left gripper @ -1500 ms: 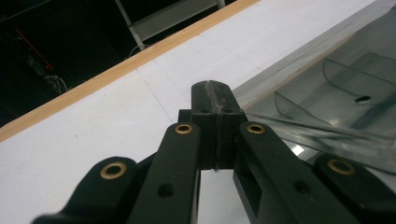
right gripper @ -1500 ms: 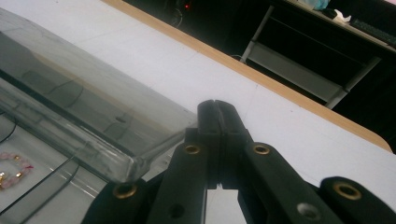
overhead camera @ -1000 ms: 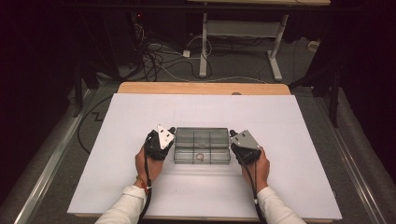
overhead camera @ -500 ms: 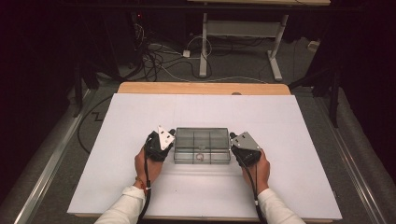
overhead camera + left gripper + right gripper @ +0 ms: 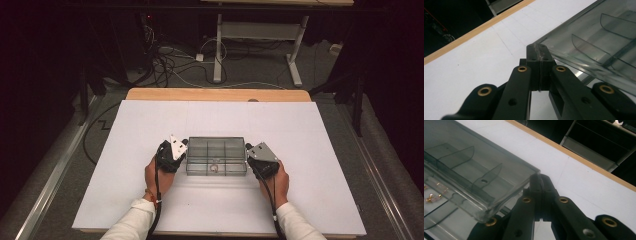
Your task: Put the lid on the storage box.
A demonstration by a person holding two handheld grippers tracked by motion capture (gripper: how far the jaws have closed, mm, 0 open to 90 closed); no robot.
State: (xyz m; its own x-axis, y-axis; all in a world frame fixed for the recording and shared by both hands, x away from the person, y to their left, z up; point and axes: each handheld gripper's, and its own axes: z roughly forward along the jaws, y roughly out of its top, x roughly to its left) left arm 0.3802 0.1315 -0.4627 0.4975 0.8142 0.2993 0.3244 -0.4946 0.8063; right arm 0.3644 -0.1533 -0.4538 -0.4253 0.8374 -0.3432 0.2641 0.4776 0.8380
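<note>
Clear smoky plastic makes up the compartment box [image 5: 216, 155], which sits on the white table [image 5: 150, 125] just below the middle of the high view, its inner dividers showing through the walls. The left gripper [image 5: 183, 150] stands at the box's left end and the right gripper [image 5: 247, 148] at its right end, each held by a hand coming up from the bottom edge. In the left gripper view the two black jaws are pressed together with no gap, their tips at the box's corner [image 5: 584, 40] in the right half of the frame; whether they pinch its rim I cannot tell. In the right gripper view the jaws are likewise closed tight, tips against the box's edge [image 5: 474, 170] at centre. Small gold and pink beads [image 5: 431, 196] lie in a compartment at the left edge
</note>
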